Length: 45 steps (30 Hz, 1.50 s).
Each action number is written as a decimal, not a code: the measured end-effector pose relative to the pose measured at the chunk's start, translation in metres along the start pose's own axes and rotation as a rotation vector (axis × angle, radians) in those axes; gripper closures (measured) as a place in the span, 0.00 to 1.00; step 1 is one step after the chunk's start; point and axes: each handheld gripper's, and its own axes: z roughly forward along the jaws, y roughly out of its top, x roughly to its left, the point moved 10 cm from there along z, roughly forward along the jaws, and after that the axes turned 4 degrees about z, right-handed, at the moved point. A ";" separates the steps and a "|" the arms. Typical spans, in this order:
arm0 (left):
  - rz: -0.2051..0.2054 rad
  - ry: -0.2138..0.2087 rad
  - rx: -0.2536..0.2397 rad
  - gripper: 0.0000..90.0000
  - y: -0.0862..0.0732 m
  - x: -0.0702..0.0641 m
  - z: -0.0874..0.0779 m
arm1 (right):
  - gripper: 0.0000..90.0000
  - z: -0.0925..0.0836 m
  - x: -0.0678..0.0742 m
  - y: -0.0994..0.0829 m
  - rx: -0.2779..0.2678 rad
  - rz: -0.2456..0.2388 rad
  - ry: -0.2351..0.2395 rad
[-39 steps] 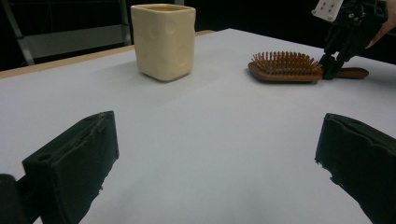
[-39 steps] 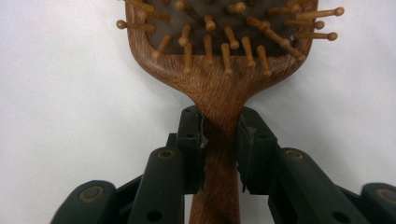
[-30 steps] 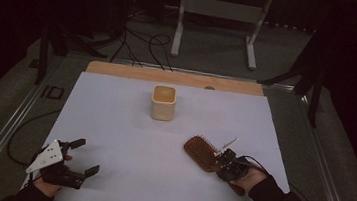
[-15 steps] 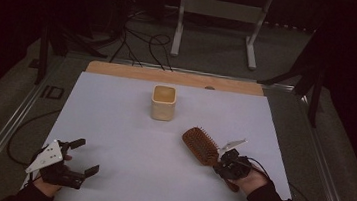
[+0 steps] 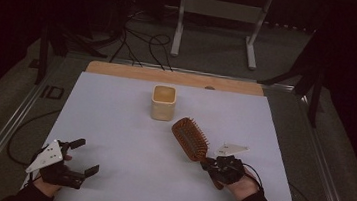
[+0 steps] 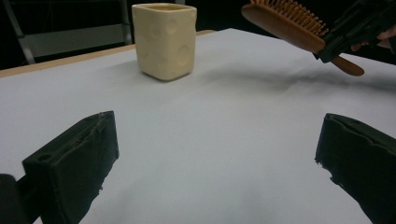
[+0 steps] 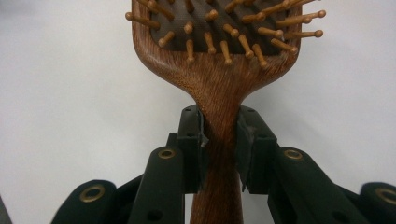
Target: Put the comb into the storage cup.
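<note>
A wooden hairbrush [image 5: 190, 139] with wooden pins is lifted off the white table, head pointing up-left toward the cup. My right gripper [image 5: 214, 167] is shut on its handle; the right gripper view has both jaws clamped on the neck of the hairbrush [image 7: 219, 88]. A cream square cup [image 5: 163, 102] stands upright in the middle of the table, empty as far as I can see. At the front left, my left gripper [image 5: 80, 156] rests open with nothing between its jaws. Past its jaws stands the cup [image 6: 164, 39], with the hairbrush [image 6: 287, 23] held at the upper right.
The white table [image 5: 113, 124] has a wooden strip [image 5: 169, 76] along its far edge. A metal stand [image 5: 215, 19] and cables lie on the floor beyond. A rail [image 5: 8, 123] runs along the table's left side.
The right gripper has raised the hairbrush off the table and carried it left and toward the cup. The left gripper has stayed put.
</note>
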 end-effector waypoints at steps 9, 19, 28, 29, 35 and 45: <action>-0.002 0.000 0.002 0.00 0.000 0.000 0.000 | 0.82 -0.001 0.013 0.014 -0.180 -0.003 -0.001; -0.022 0.000 0.003 0.00 0.005 -0.002 0.005 | 0.82 -0.005 0.011 0.023 -0.299 0.005 -0.041; -0.056 -0.005 0.051 0.00 0.027 -0.012 0.022 | 0.82 -0.009 0.009 0.025 -0.349 -0.020 -0.071; -0.078 -0.020 0.047 0.00 0.036 -0.015 0.026 | 0.82 -0.009 0.009 0.025 -0.363 -0.019 -0.095; -0.087 -0.050 0.032 0.00 0.068 -0.019 0.038 | 0.82 -0.011 0.008 0.026 -0.399 -0.005 -0.103; -0.086 -0.060 0.058 0.00 0.103 -0.025 0.059 | 0.82 -0.016 0.012 0.028 -0.420 -0.027 -0.135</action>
